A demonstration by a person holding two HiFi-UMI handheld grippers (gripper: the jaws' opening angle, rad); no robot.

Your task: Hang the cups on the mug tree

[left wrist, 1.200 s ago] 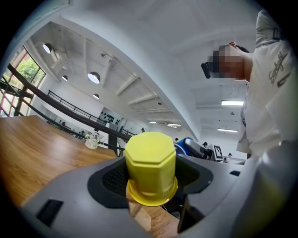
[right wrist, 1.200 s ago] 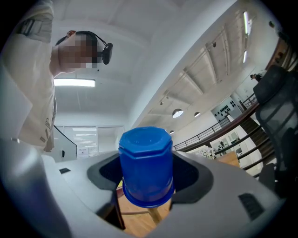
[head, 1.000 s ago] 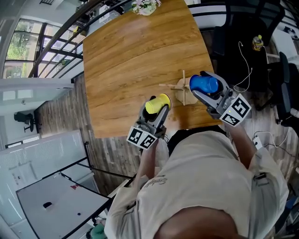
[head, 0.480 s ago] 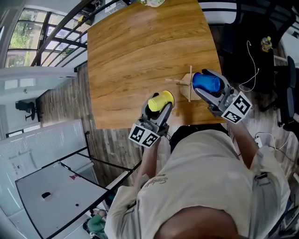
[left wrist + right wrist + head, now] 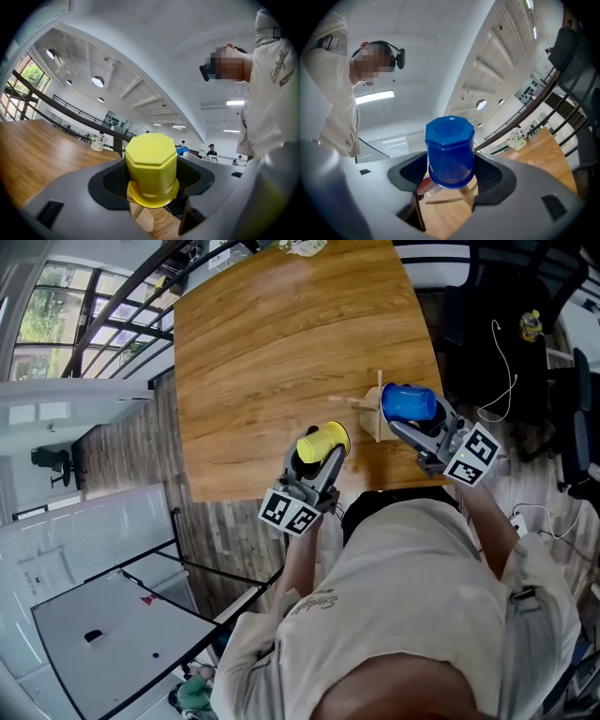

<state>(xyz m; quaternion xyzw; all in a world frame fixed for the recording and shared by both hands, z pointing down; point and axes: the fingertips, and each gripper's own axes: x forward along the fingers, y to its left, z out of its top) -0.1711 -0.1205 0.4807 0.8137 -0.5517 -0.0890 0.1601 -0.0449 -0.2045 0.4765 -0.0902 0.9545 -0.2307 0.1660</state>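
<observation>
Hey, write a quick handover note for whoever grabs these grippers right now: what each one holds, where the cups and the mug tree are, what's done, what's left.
Left hand-held gripper: shut on the yellow cup, held over the near edge of the table.
Right hand-held gripper: shut on the blue cup, close beside the top of the mug tree.
Mug tree: upright on the table between the grippers, nearer the right one.
Done: both cups are picked up.
Left: hang both on the pegs; neither appears to be hanging yet.
</observation>
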